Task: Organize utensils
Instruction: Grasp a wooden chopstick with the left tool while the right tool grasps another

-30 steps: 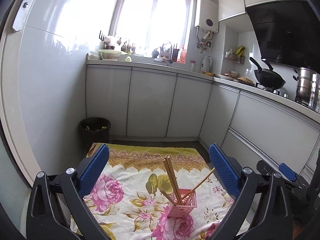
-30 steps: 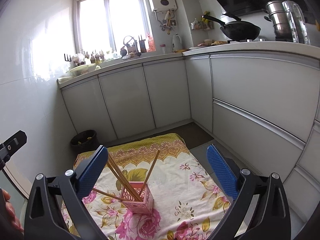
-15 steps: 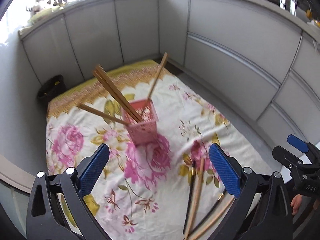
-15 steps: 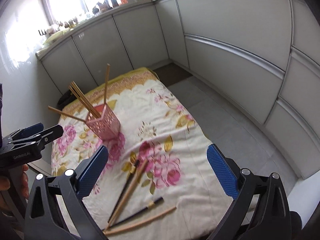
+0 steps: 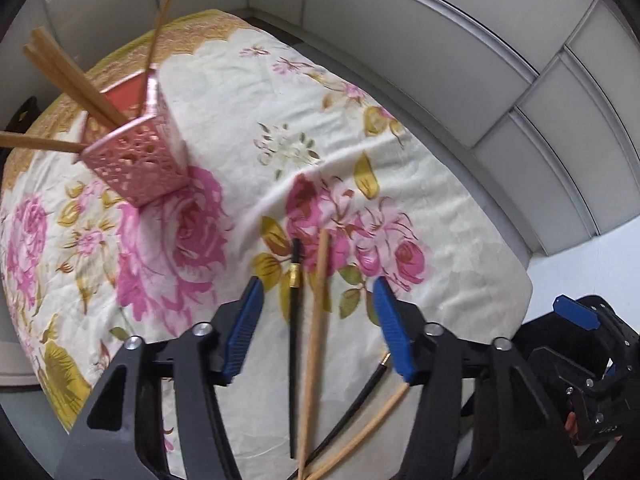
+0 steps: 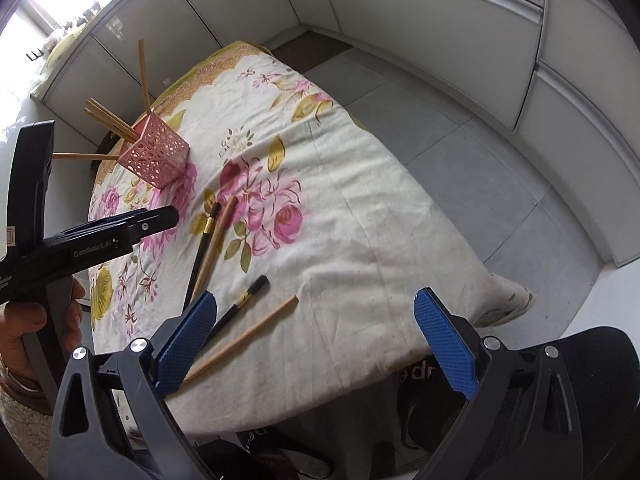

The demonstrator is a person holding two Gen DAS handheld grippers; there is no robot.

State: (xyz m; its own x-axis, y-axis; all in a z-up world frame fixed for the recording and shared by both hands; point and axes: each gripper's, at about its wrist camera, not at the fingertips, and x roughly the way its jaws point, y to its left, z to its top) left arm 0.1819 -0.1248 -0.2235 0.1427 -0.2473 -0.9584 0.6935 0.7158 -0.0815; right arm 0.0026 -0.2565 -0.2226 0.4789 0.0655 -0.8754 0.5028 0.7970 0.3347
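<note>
Two grippers in view, both pointed steeply down at a floral cloth (image 5: 248, 80) spread low between kitchen cabinets (image 6: 400, 4).

Left gripper (image 5: 318, 320): jaws closing, about half apart, blue pads clear of everything. Between them, untouched, a black chopstick (image 5: 295, 320) with a gold band and a wooden chopstick (image 5: 316, 320), side by side and nearly parallel. Nothing held.

Right gripper (image 6: 316, 338): jaws spread wide, nothing between the pads, nothing held. Just beside its left pad, a second black chopstick (image 6: 244, 302) and a second wooden chopstick (image 6: 248, 334), lying at an angle to the first pair, tips pointing away from the camera. Same two visible in the left wrist view, crossing under the left gripper's right finger.

Farther out on the cloth, well apart from the loose chopsticks: pink perforated holder (image 5: 140, 152), upright, containing several wooden chopsticks (image 5: 68, 72) that lean outward in different directions.

At the left edge of the right wrist view: a hand (image 6: 36, 320) on the left gripper's handle. Beyond the cloth, grey tiled floor (image 6: 460, 152).
</note>
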